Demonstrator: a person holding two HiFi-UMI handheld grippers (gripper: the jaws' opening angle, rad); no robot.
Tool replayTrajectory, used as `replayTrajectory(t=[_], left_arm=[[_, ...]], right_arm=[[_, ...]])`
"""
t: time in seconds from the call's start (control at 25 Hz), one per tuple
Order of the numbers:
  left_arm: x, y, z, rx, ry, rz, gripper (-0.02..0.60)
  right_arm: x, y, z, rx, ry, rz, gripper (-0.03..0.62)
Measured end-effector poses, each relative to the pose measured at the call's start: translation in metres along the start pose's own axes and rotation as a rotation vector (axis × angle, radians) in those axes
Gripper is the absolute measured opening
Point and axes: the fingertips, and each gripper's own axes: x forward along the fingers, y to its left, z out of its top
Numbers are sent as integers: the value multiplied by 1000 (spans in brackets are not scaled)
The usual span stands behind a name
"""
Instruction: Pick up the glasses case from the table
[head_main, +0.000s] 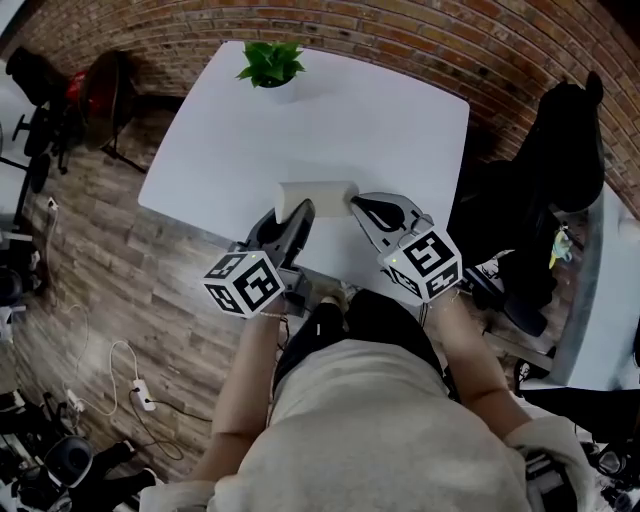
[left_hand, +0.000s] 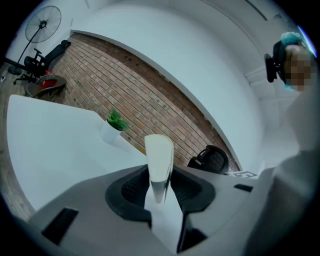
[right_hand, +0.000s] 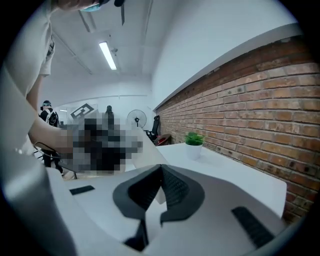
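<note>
In the head view a pale, oblong glasses case (head_main: 316, 197) hangs above the white table (head_main: 300, 120) near its front edge, between both grippers. My left gripper (head_main: 298, 212) is shut on the case's left end. In the left gripper view the case (left_hand: 159, 157) stands end-on, pinched between the dark pads (left_hand: 131, 187). My right gripper (head_main: 356, 204) is shut, its tips at the case's right end; I cannot tell whether they touch it. In the right gripper view the jaws (right_hand: 161, 171) meet with nothing between them, and the pale case (right_hand: 142, 162) lies just beyond.
A small potted plant (head_main: 270, 65) stands at the table's far edge, by the brick wall. A black chair with dark clothing (head_main: 570, 140) is to the right of the table. Cables and a power strip (head_main: 140, 395) lie on the wooden floor at left.
</note>
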Motion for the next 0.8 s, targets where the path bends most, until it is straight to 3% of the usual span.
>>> replayTrajectory(t=[0.28, 0.52, 0.8], left_arm=[[-6, -20, 23, 89, -65, -11, 127], [-2, -32, 39, 106, -121, -41, 127], [5, -36, 44, 160, -146, -29, 127]], right_arm=[[-14, 1, 32, 77, -102, -8, -2], [-19, -5, 46, 51, -94, 2, -2], [-31, -20, 62, 70, -159, -70, -2]])
